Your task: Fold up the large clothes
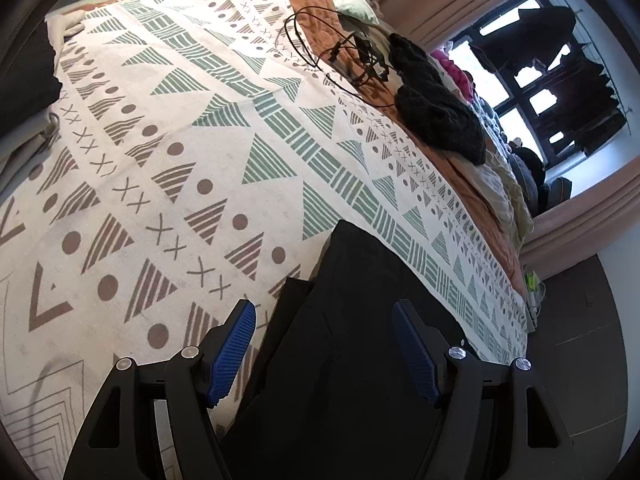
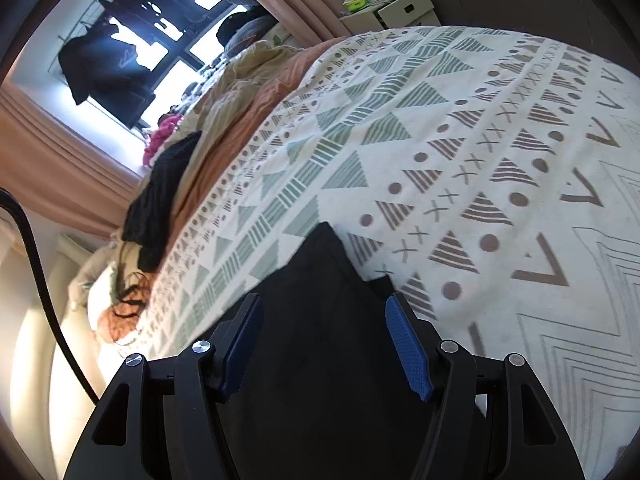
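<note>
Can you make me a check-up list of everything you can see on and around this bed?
Surface: bed cover, white with green and brown triangles, dots and crosses, lying mostly flat.
Job's things: black garment at the near edge, already folded flat, with a corner pointing up the bed.
Clutter: black knitted item, orange quilt, pink fabric and crumpled pale bedding along the window side.
Grippers: left hand-held gripper open above the garment; right hand-held gripper open above it too. Pads press on nothing.
Cables: thin black wires tangled on the quilt; thick black cable beside the bed.
Surroundings: window with dark clothes hanging, pink curtains, white box.
</note>
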